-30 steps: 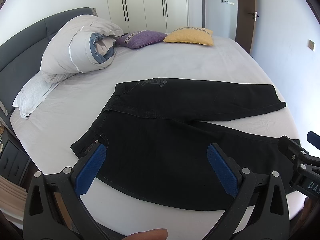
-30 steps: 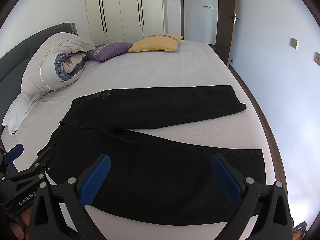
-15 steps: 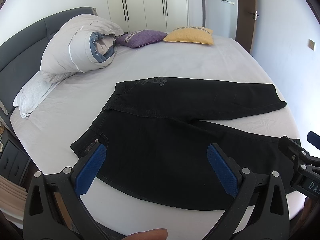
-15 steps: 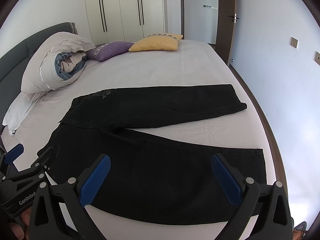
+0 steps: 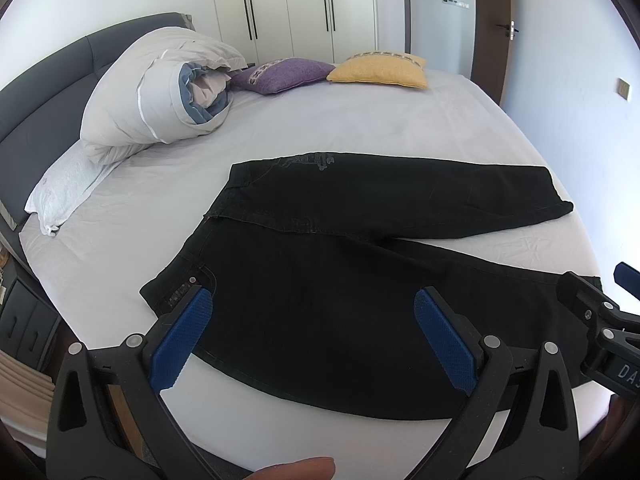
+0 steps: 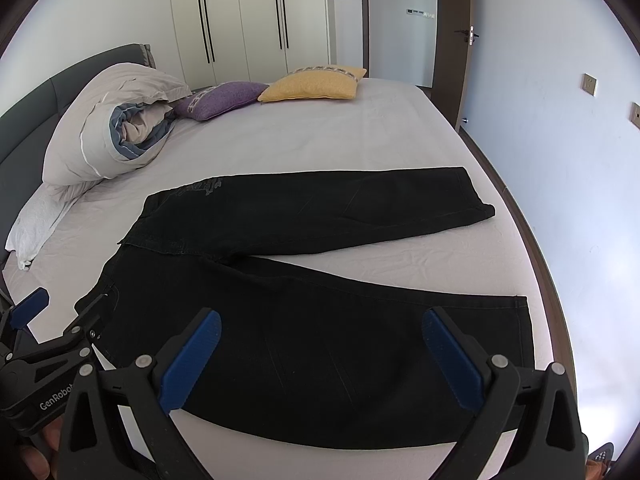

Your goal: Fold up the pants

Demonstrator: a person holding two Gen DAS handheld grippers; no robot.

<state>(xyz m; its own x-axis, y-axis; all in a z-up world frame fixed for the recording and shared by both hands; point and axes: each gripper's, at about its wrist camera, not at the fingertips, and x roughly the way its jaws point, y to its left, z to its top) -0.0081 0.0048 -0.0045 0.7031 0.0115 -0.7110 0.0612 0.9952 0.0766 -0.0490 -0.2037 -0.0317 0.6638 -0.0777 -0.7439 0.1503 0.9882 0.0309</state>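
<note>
Both tongs (image 5: 312, 320) (image 6: 320, 344) gape above flat black denim pants (image 5: 360, 288).

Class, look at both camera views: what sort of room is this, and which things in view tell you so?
Almost certainly a home bedroom. A large bed with a padded grey headboard fills the view, a rolled duvet and cushions lie at its head, and a tall built-in wardrobe lines the far wall.

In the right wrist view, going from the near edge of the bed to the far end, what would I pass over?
right gripper → near leg of the black pants → strip of bare sheet → far leg → yellow cushion → wardrobe doors
</note>
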